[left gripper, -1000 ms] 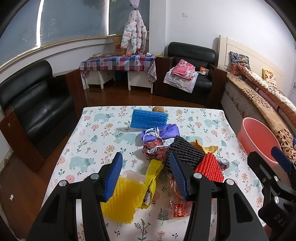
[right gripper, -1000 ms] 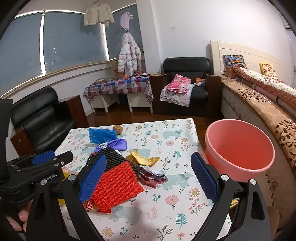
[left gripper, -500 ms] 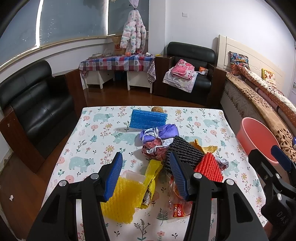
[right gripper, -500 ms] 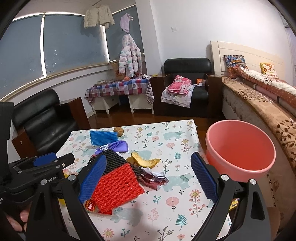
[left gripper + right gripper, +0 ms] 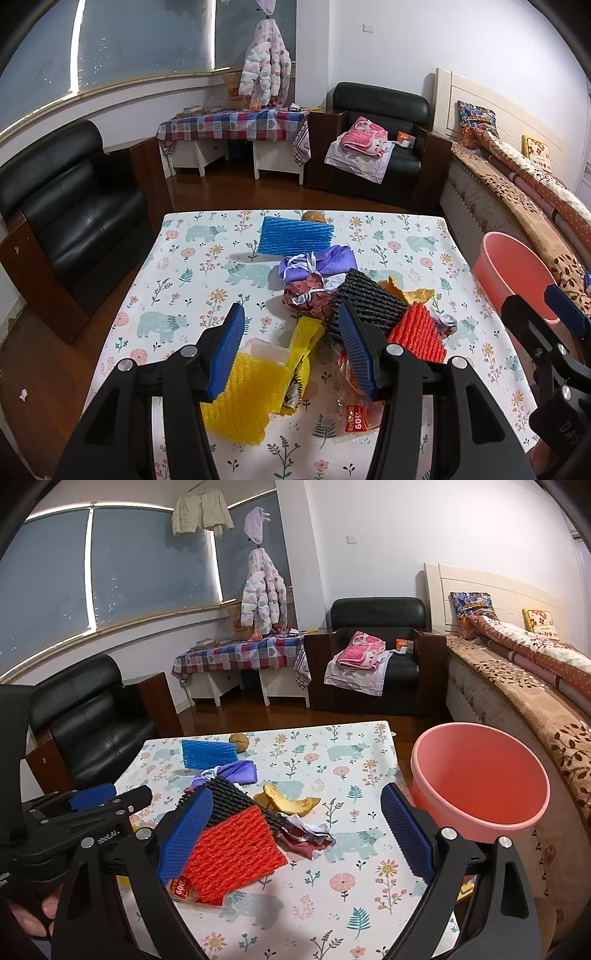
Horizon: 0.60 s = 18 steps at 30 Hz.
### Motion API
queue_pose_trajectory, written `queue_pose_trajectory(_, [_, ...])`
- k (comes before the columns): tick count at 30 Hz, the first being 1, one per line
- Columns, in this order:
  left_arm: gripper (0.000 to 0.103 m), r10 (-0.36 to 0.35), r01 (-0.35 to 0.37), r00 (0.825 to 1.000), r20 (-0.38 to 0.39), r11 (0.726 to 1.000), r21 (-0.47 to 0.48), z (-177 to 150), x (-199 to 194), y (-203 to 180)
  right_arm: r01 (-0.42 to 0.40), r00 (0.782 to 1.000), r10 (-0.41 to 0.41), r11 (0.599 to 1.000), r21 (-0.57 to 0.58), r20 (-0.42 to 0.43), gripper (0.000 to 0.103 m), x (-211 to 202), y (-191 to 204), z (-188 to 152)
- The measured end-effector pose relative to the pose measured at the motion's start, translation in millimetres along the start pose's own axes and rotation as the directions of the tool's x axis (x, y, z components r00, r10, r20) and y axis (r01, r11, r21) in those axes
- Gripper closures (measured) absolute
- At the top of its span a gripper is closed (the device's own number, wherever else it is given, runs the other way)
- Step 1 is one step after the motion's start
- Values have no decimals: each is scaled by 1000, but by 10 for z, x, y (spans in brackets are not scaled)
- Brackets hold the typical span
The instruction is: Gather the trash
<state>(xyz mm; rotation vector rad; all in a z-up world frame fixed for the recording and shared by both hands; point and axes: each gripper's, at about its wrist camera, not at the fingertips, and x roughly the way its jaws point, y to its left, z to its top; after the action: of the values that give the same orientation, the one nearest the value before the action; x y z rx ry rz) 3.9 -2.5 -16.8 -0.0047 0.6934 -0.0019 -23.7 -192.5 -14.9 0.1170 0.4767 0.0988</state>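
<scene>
Left hand-held gripper (image 5: 291,345), jaws wide and empty, hovers over yellow net (image 5: 243,398); right hand-held gripper (image 5: 295,827), also wide, faces red net (image 5: 232,853), basin (image 5: 480,779) far right.

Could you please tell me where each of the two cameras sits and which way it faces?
Left wrist: on the left gripper, looking down its open jaws over the yellow foam net; the right gripper shows at its right edge.
Right wrist: on the right gripper, jaws open, facing the pink basin; the left gripper and a fingertip show at left.
Shared: the floral table, red foam net, blue foam net.
</scene>
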Motion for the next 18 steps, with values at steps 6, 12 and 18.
queue_pose_trajectory(6, [50, 0, 0, 1000, 0, 1000, 2, 7, 0, 2, 4, 1000, -4, 1000, -10, 18, 10, -34, 18, -3])
queue_pose_trajectory(12, [50, 1, -1, 1000, 0, 1000, 2, 4, 1, -2, 23, 1000, -22, 998, -59, 6, 10, -31, 100, -32])
queue_pose_trajectory(18, [50, -1, 1, 1000, -1, 1000, 0, 10, 0, 4, 19, 1000, -18, 999, -39, 11, 10, -42, 73, -34])
